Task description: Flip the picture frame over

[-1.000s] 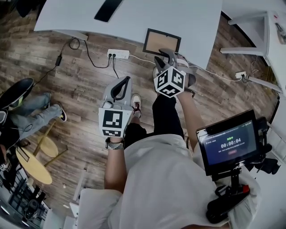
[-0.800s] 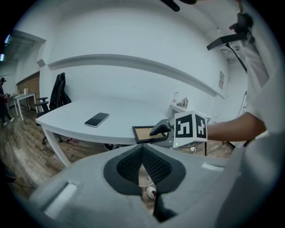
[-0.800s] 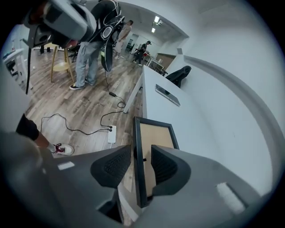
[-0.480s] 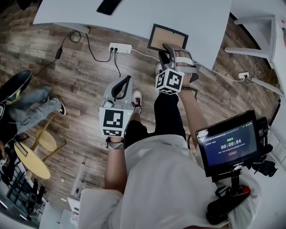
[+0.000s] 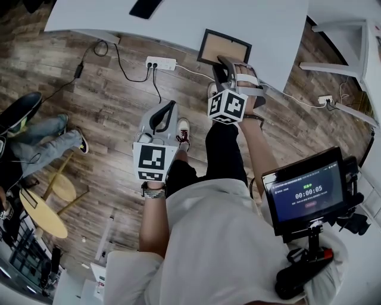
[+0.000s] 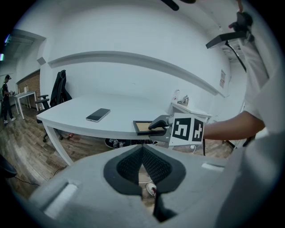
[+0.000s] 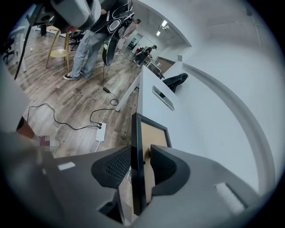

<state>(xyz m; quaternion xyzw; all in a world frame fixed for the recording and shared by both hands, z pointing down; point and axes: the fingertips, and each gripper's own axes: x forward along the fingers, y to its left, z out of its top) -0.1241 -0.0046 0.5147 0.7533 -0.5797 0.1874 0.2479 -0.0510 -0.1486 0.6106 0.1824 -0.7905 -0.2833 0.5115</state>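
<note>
Right gripper [image 7: 141, 153] clamping the picture frame [image 7: 153, 133] on edge
Its fingers [image 7: 167, 167], just closing, are pinching the rim between them; the left gripper [image 6: 142, 153] is sitting shut and empty, clear only in its own view.

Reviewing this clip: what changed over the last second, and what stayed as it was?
The right gripper rolled at the near edge of the picture frame. Its jaws have just been closing with that edge between them, and now appear clamped on it. The frame still lies flat, backing up, on the table. The left gripper stayed low and shut, holding nothing.
</note>
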